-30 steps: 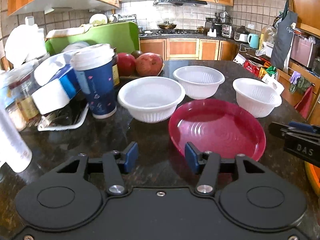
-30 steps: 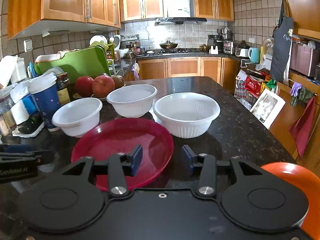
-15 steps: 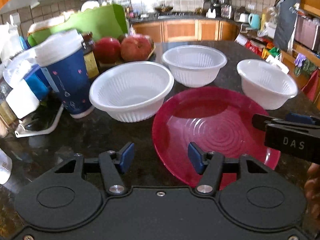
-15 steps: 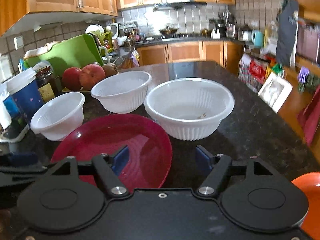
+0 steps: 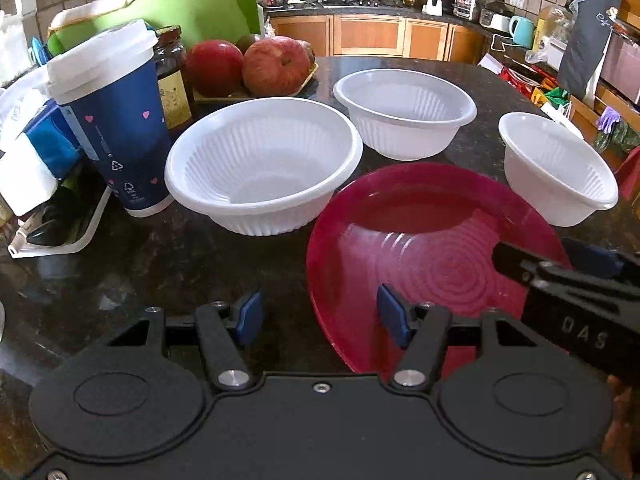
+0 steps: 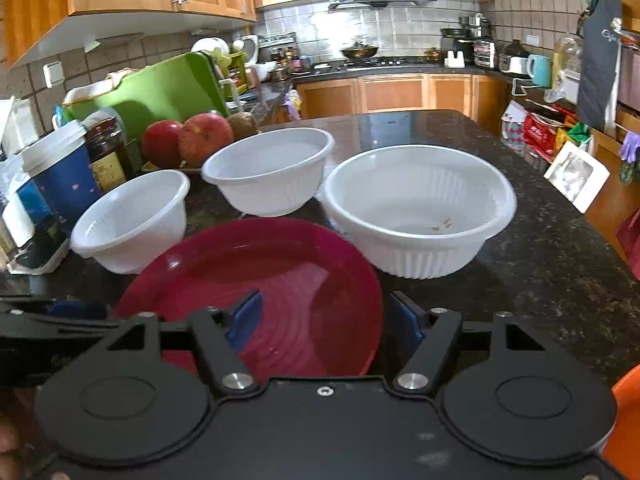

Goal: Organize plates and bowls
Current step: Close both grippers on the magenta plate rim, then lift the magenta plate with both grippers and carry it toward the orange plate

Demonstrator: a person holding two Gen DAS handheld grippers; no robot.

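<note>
A red plate (image 5: 424, 248) lies on the dark counter, with three white ribbed bowls behind it: left bowl (image 5: 262, 164), middle bowl (image 5: 404, 112), right bowl (image 5: 556, 168). My left gripper (image 5: 320, 314) is open, its jaws astride the plate's near left rim. In the right wrist view the red plate (image 6: 280, 280) has the right gripper (image 6: 326, 318) open astride its near right rim. The bowls show there too: left (image 6: 132, 220), middle (image 6: 268, 168), right (image 6: 418, 208). The right gripper's fingers (image 5: 560, 276) show in the left wrist view over the plate's right side.
A blue paper cup (image 5: 112, 120), a jar (image 5: 172, 76), a tray of apples (image 5: 256, 64) and a green board (image 5: 180, 12) crowd the left. An orange object (image 6: 624, 420) sits at the near right edge. The counter edge (image 6: 592, 240) drops off on the right.
Both grippers have moved forward and lower toward the red plate over the last second. The right gripper's jaws have opened wider. The plate and bowls have not moved.
</note>
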